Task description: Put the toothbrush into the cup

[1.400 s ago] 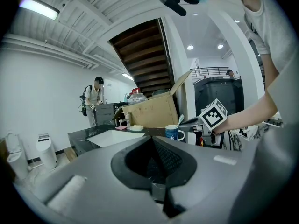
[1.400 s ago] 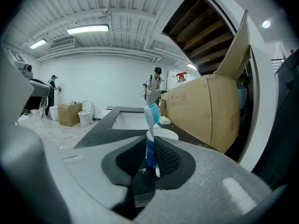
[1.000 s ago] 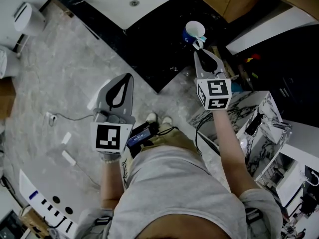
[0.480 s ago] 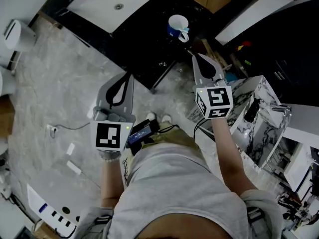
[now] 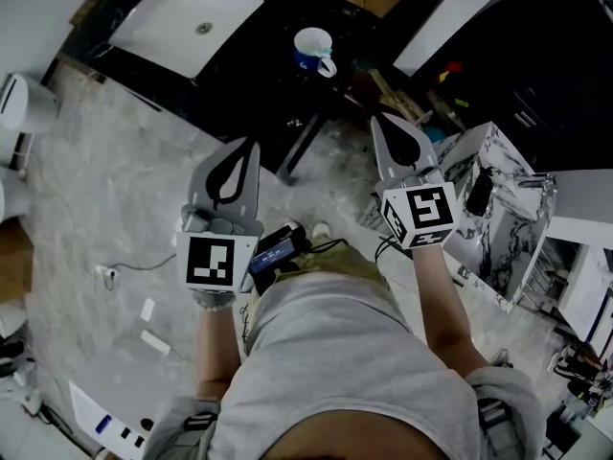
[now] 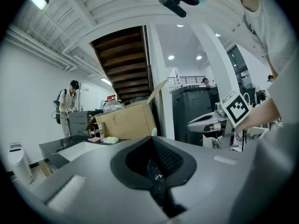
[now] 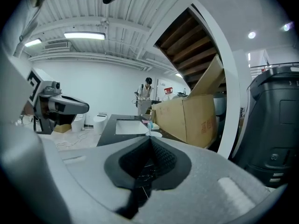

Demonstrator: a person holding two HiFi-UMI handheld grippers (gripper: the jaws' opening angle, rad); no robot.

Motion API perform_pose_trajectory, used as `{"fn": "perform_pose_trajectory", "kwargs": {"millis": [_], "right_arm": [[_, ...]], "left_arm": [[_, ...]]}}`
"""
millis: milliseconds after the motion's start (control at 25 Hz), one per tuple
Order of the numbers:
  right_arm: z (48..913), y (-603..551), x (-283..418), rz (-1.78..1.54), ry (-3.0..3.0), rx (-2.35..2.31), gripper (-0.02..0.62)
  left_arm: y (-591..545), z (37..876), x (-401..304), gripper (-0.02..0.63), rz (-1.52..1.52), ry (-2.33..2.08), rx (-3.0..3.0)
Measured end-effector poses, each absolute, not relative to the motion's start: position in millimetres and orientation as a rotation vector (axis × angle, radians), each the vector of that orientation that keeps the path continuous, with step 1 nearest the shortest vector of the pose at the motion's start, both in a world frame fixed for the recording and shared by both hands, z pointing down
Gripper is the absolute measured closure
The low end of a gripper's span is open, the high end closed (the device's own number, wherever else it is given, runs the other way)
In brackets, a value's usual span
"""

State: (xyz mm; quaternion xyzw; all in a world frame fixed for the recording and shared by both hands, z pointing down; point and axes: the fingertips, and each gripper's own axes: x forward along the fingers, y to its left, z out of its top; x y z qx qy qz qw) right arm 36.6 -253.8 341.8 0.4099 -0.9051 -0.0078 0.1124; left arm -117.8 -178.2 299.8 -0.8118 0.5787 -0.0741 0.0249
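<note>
The left gripper (image 5: 249,148) and the right gripper (image 5: 376,121) hung well short of the black counter (image 5: 251,84), each with its jaws pressed together on nothing. The toothbrush (image 7: 149,124) seemed to stand in the cup (image 5: 312,46) already (only its pale head showed, small, above the rim), near the sink (image 5: 182,22). A reach toward it could probably knock the brush's top and tip the cup.
</note>
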Motion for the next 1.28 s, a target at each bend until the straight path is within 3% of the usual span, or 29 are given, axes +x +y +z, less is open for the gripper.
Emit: {"fn": "perform_pose_trajectory", "kwargs": {"millis": [1280], "right_arm": [[318,-234,71,-0.072,-2.651,1.299,0.596]], "left_arm": [[-191,296,-88,0.592,-0.235,1.649,-2.572]]}}
